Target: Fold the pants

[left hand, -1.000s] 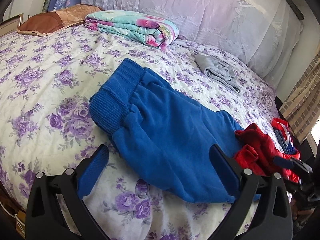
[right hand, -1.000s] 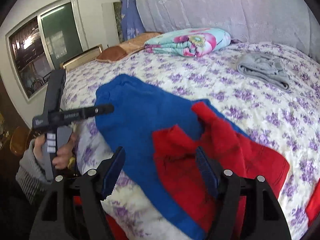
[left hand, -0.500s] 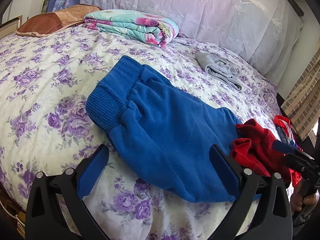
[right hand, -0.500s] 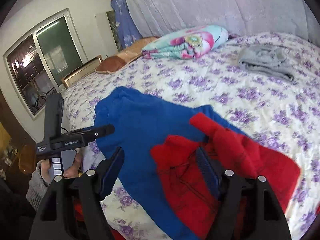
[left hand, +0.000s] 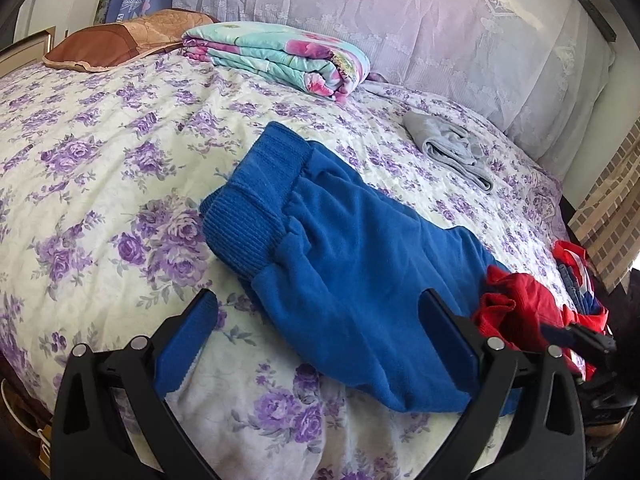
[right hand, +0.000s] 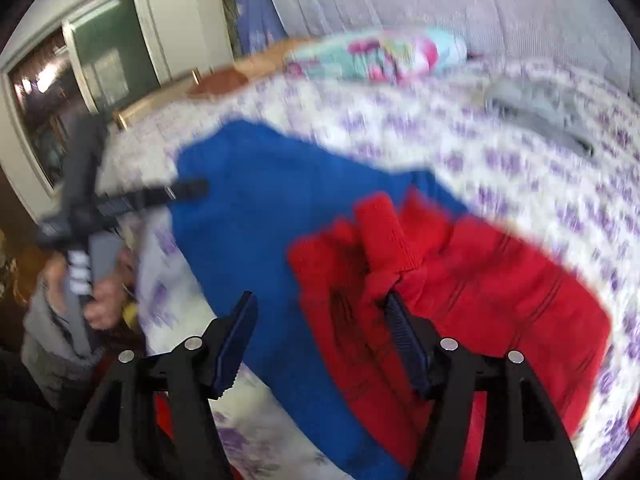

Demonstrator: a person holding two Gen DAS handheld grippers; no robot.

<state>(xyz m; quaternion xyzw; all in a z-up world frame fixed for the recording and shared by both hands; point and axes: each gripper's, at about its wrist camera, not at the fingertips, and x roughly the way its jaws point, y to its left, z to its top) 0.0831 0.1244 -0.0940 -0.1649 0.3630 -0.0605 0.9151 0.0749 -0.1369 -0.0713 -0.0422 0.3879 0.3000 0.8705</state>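
Right gripper (right hand: pixel 320 334) jaws spread, just narrowed, nearer crumpled red fleece garment (right hand: pixel 460 280); left gripper (left hand: pixel 316 344) spread, unmoved over blue fleece pants (left hand: pixel 360 272).

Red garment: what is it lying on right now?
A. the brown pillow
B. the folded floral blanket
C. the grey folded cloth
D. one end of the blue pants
D: the red garment overlaps the near end of the blue pants, far from the items by the headboard.

floral bed (left hand: pixel 120 152), window (right hand: pixel 80 80)
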